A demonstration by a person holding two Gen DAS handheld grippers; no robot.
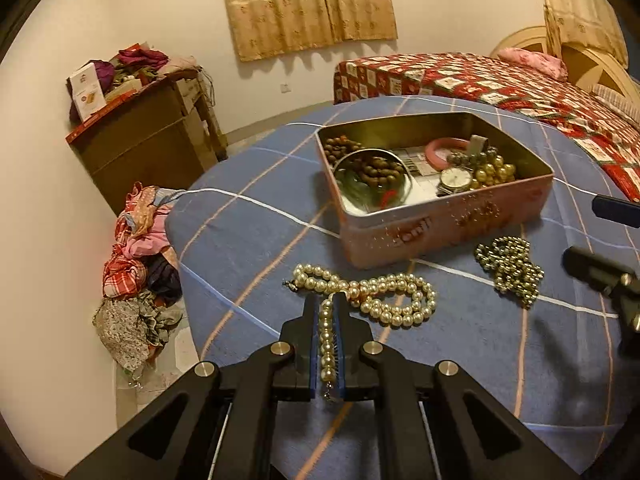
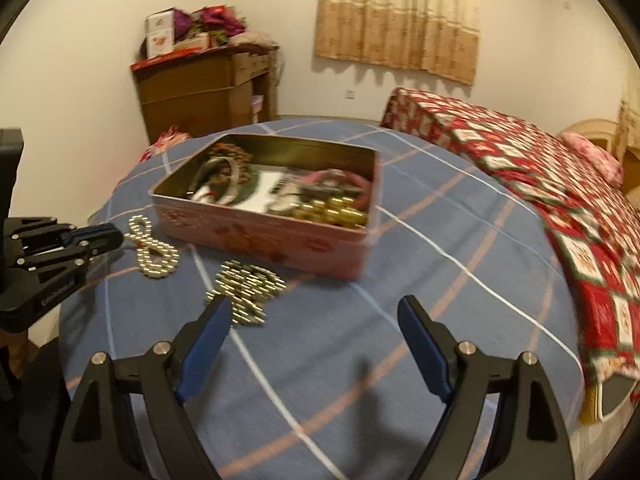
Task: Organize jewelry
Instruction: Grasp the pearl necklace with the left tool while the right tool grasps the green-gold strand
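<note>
My left gripper point(image 1: 327, 300) clenches one end of the pearls point(image 1: 384, 296), the strand trailing right across the table point(image 1: 248, 232); the tin point(image 1: 440, 224) lies ahead (right gripper point(image 2: 314, 306) spread wide, empty).

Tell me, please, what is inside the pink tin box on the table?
Inside the pink tin box lie brown wooden beads, a metal bangle, a pink ring, a watch and gold beads. These cover most of the bottom, so anything underneath stays hidden.
</note>
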